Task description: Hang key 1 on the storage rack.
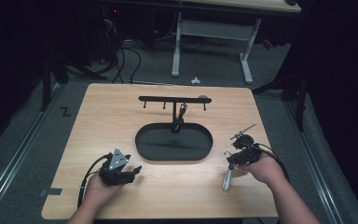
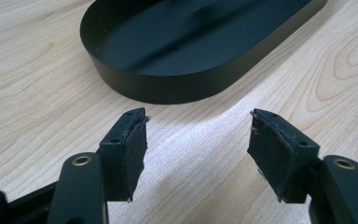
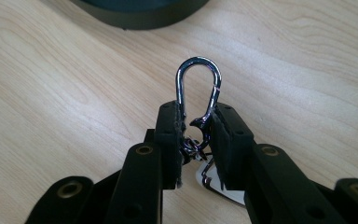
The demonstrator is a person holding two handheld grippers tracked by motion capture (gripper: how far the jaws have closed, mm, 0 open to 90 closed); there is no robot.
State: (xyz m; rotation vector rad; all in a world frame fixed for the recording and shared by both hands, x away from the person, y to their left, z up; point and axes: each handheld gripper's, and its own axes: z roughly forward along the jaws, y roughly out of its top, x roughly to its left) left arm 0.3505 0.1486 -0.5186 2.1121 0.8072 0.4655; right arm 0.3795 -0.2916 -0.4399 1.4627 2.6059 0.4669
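Two grippers are held low over a light wooden table (image 1: 121, 186). The left gripper (image 2: 198, 154) is seen with its jaws spread wide and nothing between them, just short of the near wall of a black oval tray (image 2: 168, 88). The right gripper (image 3: 196, 140) is clamped on a metal carabiner (image 3: 198, 84), whose rounded loop is pointed forward past the pads. In the high view, a silvery cylindrical piece (image 1: 227, 179) is seen lying on the table just below that gripper, right of the tray. A black hook rack (image 1: 172, 99) is stood at the tray's far edge, with a small object hung from it.
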